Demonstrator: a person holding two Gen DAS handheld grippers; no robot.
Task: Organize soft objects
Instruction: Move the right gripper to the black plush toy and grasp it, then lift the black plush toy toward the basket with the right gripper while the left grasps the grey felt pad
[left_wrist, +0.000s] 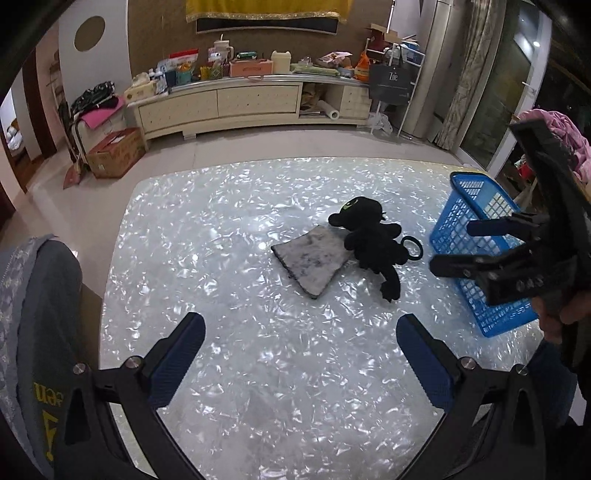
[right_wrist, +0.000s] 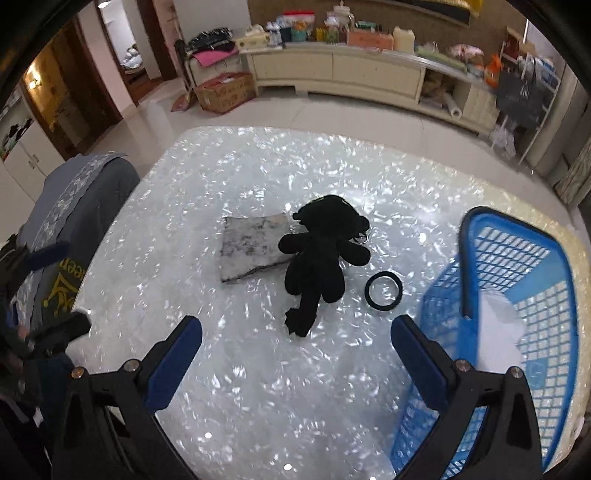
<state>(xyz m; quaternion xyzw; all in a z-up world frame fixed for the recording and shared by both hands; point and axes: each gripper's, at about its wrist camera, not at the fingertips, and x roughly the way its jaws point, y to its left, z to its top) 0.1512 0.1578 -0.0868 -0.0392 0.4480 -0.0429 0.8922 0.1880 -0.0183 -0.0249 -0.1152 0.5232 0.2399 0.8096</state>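
Gleaming pearly table (left_wrist: 258, 369) | cluttered sideboard (left_wrist: 221, 99) behind | both tongs (left_wrist: 301, 354) (right_wrist: 295, 354) agape, empty

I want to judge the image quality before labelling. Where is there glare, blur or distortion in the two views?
Left wrist view: the pearly table throws bright patchy glare; fisheye bends the cabinet line; the black plush toy shows little detail. Right wrist view: the same glare; the blue basket is smeared near its edge, and the white item inside is blurred; the black hair tie is sharp.
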